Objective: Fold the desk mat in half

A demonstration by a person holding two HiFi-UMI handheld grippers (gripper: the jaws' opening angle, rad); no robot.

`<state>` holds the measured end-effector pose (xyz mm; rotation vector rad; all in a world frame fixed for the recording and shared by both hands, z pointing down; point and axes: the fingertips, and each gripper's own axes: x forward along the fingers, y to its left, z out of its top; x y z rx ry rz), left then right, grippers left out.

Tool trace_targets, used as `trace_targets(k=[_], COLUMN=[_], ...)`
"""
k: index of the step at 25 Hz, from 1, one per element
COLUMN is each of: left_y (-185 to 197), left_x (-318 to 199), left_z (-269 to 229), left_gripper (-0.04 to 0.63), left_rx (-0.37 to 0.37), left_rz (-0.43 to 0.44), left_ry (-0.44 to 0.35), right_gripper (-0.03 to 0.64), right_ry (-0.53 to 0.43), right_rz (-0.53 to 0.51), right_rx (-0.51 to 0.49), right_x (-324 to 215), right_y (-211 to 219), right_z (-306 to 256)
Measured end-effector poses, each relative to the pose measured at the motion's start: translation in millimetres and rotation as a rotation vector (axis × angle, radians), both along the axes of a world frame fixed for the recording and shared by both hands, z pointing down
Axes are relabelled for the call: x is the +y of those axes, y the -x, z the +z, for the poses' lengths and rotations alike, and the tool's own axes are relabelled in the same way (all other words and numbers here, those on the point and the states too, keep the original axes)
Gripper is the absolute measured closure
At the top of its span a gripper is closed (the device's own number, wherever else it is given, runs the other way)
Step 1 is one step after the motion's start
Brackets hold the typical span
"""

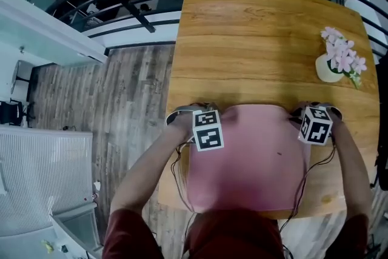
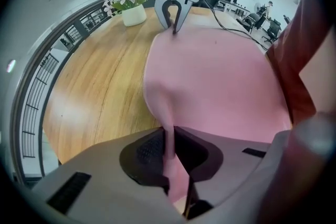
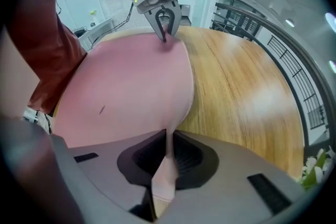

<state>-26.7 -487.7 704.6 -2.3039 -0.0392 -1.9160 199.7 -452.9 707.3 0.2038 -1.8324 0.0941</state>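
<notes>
A pink desk mat [image 1: 248, 161] lies on the wooden table [image 1: 254, 33], its near edge at the person's body. My left gripper [image 1: 219, 111] is at the mat's far left corner and my right gripper [image 1: 294, 113] at its far right corner. In the left gripper view the left gripper [image 2: 170, 152] is shut on a raised fold of the mat [image 2: 220, 76], with the right gripper [image 2: 173, 29] across from it. In the right gripper view the right gripper [image 3: 168, 155] pinches the mat [image 3: 131, 81] the same way, facing the left gripper [image 3: 164, 36].
A white vase of pink flowers [image 1: 332, 65] stands on the table's far right, also seen as the vase [image 2: 134, 13] in the left gripper view. Bare wood stretches beyond the mat. The table's left edge drops to a plank floor [image 1: 121, 88]; a dark railing runs behind.
</notes>
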Motion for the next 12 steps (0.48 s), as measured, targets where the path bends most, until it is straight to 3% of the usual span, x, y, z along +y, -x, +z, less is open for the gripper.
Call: trace_targets(k=[12], left_y=[5], left_x=[16], left_z=[-6], left_gripper=[0.545], left_rx=[0.010], left_rz=[-0.041], left_ry=[-0.077], right_gripper=[0.573], right_ry=[-0.069], right_rz=[0.036], right_rx=[0.085], right_x=[17], right_y=[6], right_z=[-8])
